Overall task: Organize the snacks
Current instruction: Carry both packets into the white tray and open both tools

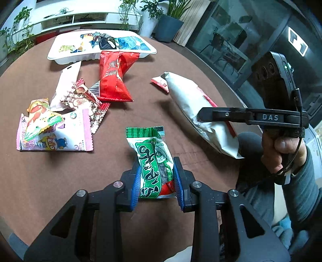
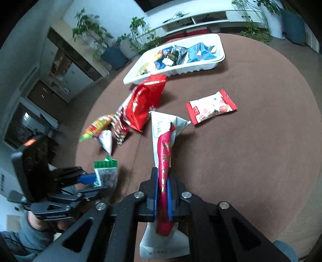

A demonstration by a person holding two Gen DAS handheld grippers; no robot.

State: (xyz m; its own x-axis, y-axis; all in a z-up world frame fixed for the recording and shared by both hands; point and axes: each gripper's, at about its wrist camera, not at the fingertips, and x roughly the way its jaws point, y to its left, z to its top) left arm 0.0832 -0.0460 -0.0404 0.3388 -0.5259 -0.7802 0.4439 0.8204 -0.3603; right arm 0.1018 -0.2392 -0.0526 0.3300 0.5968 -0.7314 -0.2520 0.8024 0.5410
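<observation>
The left gripper [image 1: 157, 179] clamps a green packet [image 1: 154, 161]; the right gripper [image 2: 162, 191] pinches a white-and-red pouch [image 2: 164, 149], both above a round brown table [image 2: 251, 161]. Loose snacks and a red bag [image 1: 114, 78] lie between them and the white tray [image 1: 60, 54]. Potted plants [image 1: 171, 12] and a white shelf [image 1: 80, 18] stand behind.

The round table [image 1: 140, 112] wears a matt brown cloth, felt-like and faintly creased. The green packet [image 1: 154, 161] is glossy plastic film, as is the shiny red bag [image 1: 114, 80]. The white-and-red pouch [image 2: 164, 161] looks smooth and crinkled, with a satin sheen. The white tray [image 1: 100, 55] is smooth moulded plastic. Both grippers show matt black plastic, ribbed blue pads [image 1: 178, 181] and bright metal pins.
</observation>
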